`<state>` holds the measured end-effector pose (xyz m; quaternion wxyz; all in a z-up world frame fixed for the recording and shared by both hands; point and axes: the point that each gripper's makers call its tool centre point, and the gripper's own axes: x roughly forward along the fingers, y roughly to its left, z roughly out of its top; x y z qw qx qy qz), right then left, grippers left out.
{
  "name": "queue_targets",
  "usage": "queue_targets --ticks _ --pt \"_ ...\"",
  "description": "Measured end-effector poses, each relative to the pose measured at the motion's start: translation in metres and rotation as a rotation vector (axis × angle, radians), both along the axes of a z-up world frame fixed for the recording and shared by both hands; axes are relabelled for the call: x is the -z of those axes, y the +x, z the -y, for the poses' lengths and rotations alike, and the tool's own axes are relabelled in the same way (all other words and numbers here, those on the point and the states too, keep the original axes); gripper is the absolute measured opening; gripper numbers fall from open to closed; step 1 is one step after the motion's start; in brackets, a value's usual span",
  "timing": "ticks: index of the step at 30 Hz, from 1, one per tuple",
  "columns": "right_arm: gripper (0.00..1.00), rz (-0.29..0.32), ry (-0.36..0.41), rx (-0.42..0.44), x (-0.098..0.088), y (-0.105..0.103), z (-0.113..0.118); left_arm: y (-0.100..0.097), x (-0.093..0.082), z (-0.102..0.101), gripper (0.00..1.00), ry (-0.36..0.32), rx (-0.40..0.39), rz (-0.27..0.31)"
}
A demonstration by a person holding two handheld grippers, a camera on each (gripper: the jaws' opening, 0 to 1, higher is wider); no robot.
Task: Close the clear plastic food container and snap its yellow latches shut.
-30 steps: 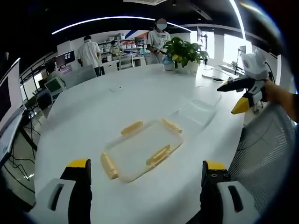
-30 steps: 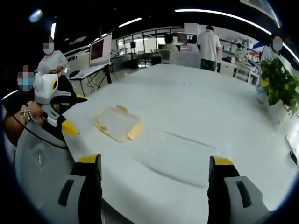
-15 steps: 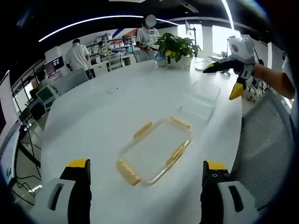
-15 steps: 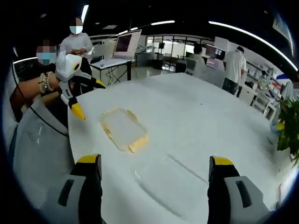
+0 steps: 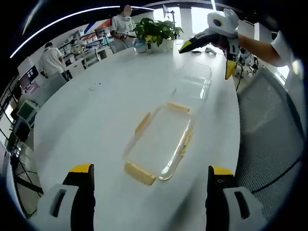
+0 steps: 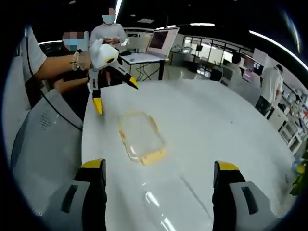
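While unlabelled, container (image 5: 161,144); lid (image 5: 195,81) apart

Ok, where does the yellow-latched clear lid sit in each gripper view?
Left gripper view: lid lies flat at picture centre, ahead of the open left gripper.
Right gripper view: lid lies left of centre, beyond the open right gripper.
Shared landmark: the clear container base beside it on the white table.

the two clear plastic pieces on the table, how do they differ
The lid carries yellow latches on its edges; the clear container shows no yellow. The lid lies between the left tool's jaws in the left gripper view; the container lies beyond it, below the right tool. Both are see-through, rectangular, flat on the white table, apart.
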<state>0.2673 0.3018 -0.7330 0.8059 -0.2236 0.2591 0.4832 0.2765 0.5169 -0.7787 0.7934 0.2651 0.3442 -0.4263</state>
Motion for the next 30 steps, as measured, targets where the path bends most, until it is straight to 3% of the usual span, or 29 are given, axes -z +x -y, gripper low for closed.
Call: queue_targets --ticks 5,17,23,30 --pt "0.9 -0.009 -0.033 -0.063 0.006 0.003 -0.007 0.007 0.004 -0.008 0.94 0.028 0.014 -0.043" --pt "0.87 -0.036 -0.102 -0.206 0.016 0.011 -0.025 0.015 0.015 -0.01 0.9 0.073 0.097 -0.08" --pt "0.86 -0.05 -0.132 -0.258 0.025 0.014 -0.033 0.016 0.016 -0.004 0.85 0.039 0.135 -0.105" --pt "0.82 -0.067 -0.197 -0.344 0.041 0.015 -0.042 0.013 0.03 -0.007 0.78 0.101 0.218 -0.131"
